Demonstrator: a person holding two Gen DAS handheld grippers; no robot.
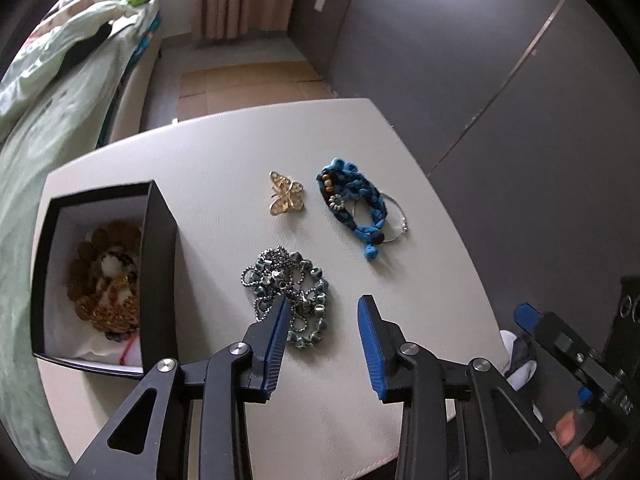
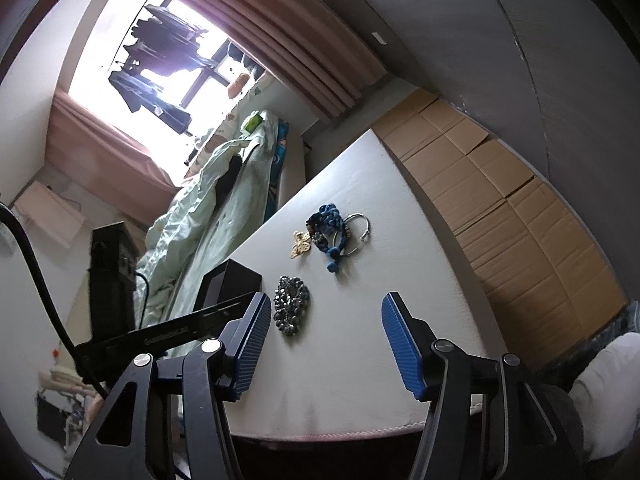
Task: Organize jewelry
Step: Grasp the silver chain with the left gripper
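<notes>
The white table (image 1: 224, 152) ends in a rounded corner at one o'clock, with bare surface between the pieces. The open black box (image 1: 160, 240) sits at nine o'clock, near the left edge. The left gripper (image 1: 324, 316) hangs part open and empty; the beaded necklace (image 1: 288, 292) lies at its left fingertip, eleven o'clock. The right gripper (image 2: 324, 320) is part open and empty, above the near edge.

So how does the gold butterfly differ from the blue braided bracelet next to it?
The gold butterfly is a flat metal piece; the blue braided bracelet is a soft cord loop with beads and a small flower. The butterfly is smaller than the bracelet. The butterfly lies alone, while the bracelet overlaps a thin silver ring. Both lie loose on the white table, outside the black box.
</notes>
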